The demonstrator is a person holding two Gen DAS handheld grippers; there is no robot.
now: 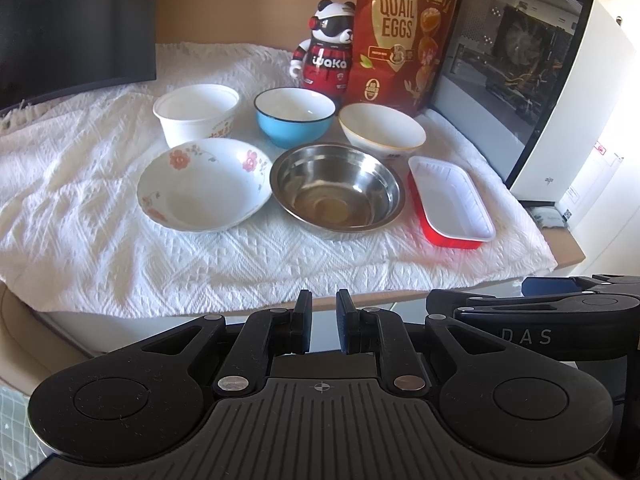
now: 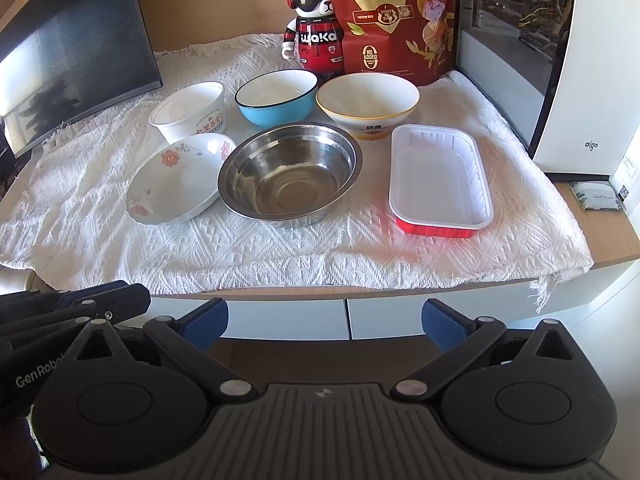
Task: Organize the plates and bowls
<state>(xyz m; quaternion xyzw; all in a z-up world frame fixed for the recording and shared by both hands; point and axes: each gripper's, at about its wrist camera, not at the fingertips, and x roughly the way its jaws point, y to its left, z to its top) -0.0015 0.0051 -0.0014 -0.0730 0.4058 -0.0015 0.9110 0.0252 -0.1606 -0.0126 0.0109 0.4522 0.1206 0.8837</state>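
White woven cloth [image 2: 280,248] covers a wooden desk [image 2: 612,240], and both grippers hang short of its near edge, holding nothing. Left gripper [image 1: 323,322] has its jaws nearly closed, a narrow gap between the blue pads; right gripper [image 2: 325,322] stands wide open. From the right wrist view, the steel bowl [image 2: 288,174] lies at 12 o'clock, nearest and central. At its 9 o'clock a floral bowl [image 2: 176,180] leans tilted, its rim touching the steel bowl. At 3 o'clock, apart from it, sits a red tray [image 2: 438,180] with a white inside. Behind runs a second row: a white tub [image 2: 188,112] at 11 o'clock, a blue bowl [image 2: 276,98] at 12, and a gold-rimmed bowl [image 2: 368,102] at 1, close beside the steel bowl. Farther back stand a panda figure [image 2: 312,24] and a quail-egg bag [image 2: 392,16]. A PC case [image 2: 560,60] stands at 2 o'clock, a dark monitor [image 2: 80,40] at 10.
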